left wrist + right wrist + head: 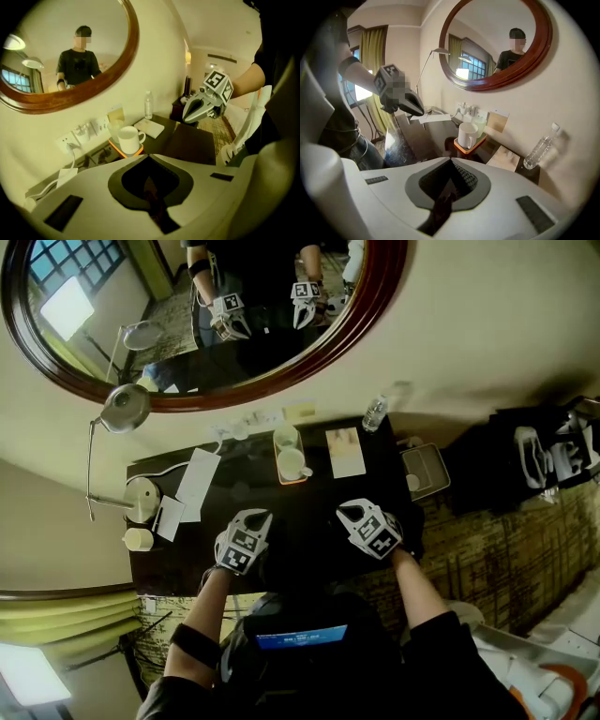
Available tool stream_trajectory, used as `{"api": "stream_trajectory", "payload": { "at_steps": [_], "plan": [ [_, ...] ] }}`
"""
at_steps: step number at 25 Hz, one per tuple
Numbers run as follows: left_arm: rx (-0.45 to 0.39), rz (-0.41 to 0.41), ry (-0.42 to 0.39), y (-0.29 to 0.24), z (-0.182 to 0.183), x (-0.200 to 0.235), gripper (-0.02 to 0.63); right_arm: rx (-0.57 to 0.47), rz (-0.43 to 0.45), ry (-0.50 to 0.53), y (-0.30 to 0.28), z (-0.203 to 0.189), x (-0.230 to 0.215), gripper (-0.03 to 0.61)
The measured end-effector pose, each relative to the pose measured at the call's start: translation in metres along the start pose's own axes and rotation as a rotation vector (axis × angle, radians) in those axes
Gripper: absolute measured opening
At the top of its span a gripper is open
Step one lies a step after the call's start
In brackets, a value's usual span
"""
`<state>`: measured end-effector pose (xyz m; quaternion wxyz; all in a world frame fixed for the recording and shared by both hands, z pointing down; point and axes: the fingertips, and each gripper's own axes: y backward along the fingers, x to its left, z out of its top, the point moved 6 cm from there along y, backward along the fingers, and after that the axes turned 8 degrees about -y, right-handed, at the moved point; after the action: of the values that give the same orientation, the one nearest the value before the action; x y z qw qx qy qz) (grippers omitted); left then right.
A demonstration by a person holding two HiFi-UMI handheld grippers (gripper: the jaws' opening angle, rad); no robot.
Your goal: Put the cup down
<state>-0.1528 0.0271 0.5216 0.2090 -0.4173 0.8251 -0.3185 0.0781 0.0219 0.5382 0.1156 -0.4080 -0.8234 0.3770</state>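
A white mug point(292, 463) point(129, 139) point(466, 135) stands upright on a small orange tray point(284, 480) point(117, 149) point(474, 145) at the back of the dark table point(309, 512), with a pale glass point(285, 437) point(114, 129) point(480, 125) just behind it. My left gripper point(253, 518) point(149, 157) hovers over the table's near left, shut and empty. My right gripper point(351, 512) point(451, 160) hovers near right, also shut with nothing in it. Both are well short of the mug. Each shows in the other's view: the right gripper point(190, 114) and the left gripper point(418, 111).
A plastic water bottle point(375, 412) point(148, 104) point(541, 148) stands against the wall, a white pad point(345, 452) beside the tray. Papers point(196, 481), a desk lamp point(141, 498) and wall sockets point(86, 132) are at the left. A round mirror point(375, 296) hangs above.
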Motion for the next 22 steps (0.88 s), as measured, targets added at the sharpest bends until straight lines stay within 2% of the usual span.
{"api": "stream_trajectory", "payload": {
  "at_steps": [2, 4, 10, 16, 18, 19, 22],
  "plan": [
    [-0.106, 0.055, 0.063, 0.007, 0.005, 0.006, 0.008, -0.091, -0.003, -0.062, 0.005, 0.012, 0.000, 0.014],
    [-0.159, 0.098, 0.114, 0.011, 0.005, 0.012, 0.008, -0.165, -0.013, -0.110, 0.006, 0.018, -0.002, 0.014],
    [-0.170, 0.123, 0.115, 0.014, 0.006, 0.016, 0.008, -0.183, -0.056, -0.108, -0.003, 0.022, -0.006, 0.033],
    [-0.192, 0.139, 0.139, 0.015, 0.016, 0.024, 0.008, -0.214, -0.078, -0.136, -0.028, 0.034, -0.023, 0.206],
    [-0.202, 0.154, 0.149, 0.017, 0.020, 0.030, 0.008, -0.223, -0.080, -0.144, -0.042, 0.039, -0.029, 0.273],
    [-0.205, 0.162, 0.151, 0.018, 0.022, 0.033, 0.008, -0.225, -0.077, -0.142, -0.049, 0.042, -0.031, 0.328],
    [-0.209, 0.187, 0.155, 0.020, 0.026, 0.043, 0.008, -0.229, -0.068, -0.116, -0.073, 0.055, -0.036, 0.419]
  ]
}}
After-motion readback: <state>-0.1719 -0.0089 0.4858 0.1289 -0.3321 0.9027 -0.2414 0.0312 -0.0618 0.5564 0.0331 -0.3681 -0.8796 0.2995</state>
